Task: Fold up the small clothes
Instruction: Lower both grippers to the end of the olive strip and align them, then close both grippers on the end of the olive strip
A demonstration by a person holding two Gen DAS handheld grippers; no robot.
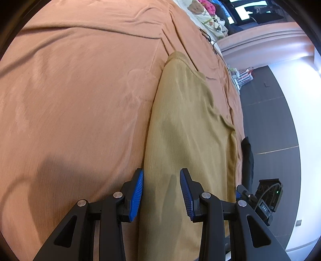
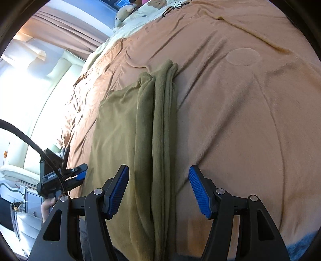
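Observation:
An olive-tan garment [image 1: 190,120] lies in a long folded strip on the orange-brown bedspread [image 1: 80,90]. My left gripper [image 1: 162,172] is open just above its near end, straddling the strip's left edge, and the blue pads press on nothing. In the right wrist view the same garment [image 2: 120,130] shows stacked fold edges along its right side. My right gripper [image 2: 158,167] is open over those edges, pads clear of the cloth. The left gripper [image 2: 80,172] appears at the garment's left edge, held by a hand [image 2: 48,206]. The right gripper [image 1: 246,194] shows at the bed's edge.
The bedspread [image 2: 240,120] stretches wide and rumpled on both sides of the garment. Printed bedding with plush toys [image 1: 202,12] lies at the far end, beside a thin black cable [image 1: 210,40]. The bed drops to dark floor [image 1: 270,120]. A black cord [image 2: 30,136] crosses the left.

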